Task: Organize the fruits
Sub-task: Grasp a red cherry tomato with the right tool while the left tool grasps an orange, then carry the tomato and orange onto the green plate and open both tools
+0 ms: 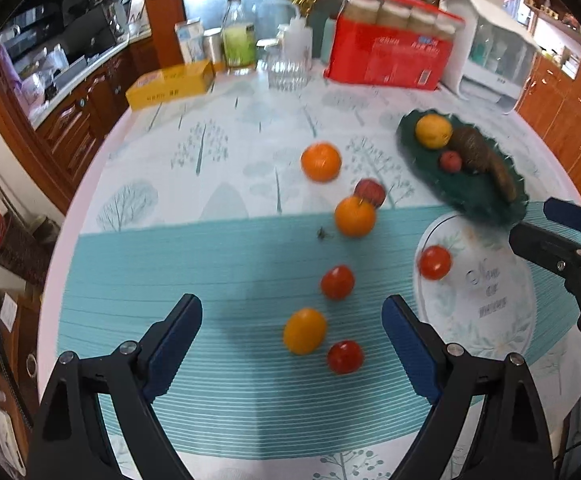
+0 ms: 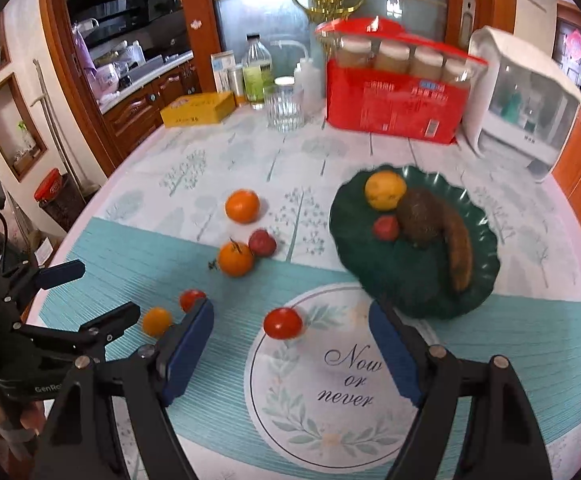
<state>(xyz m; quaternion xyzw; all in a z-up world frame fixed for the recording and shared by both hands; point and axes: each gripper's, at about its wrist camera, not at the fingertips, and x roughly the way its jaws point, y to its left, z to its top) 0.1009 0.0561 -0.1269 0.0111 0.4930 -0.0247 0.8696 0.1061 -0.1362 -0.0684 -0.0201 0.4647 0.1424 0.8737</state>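
A dark green plate (image 2: 430,288) (image 1: 482,196) holds a yellow fruit (image 2: 385,191), a small red fruit (image 2: 386,227) and a long brown root (image 2: 450,240). Loose on the table lie two oranges (image 1: 321,161) (image 1: 355,216), a red apple (image 1: 370,192), three tomatoes (image 1: 337,282) (image 1: 345,356) (image 1: 434,262) and a yellow-orange fruit (image 1: 304,330). My left gripper (image 1: 292,344) is open above the yellow-orange fruit. My right gripper (image 2: 290,354) is open; a tomato (image 2: 282,323) lies just beyond its fingers.
At the table's far edge stand a red box of jars (image 2: 394,96), a white container (image 2: 526,104), a glass (image 2: 284,110), bottles (image 2: 256,72) and a yellow box (image 2: 198,109). A round printed mat (image 2: 330,380) lies near the plate. Wooden cabinets flank the table.
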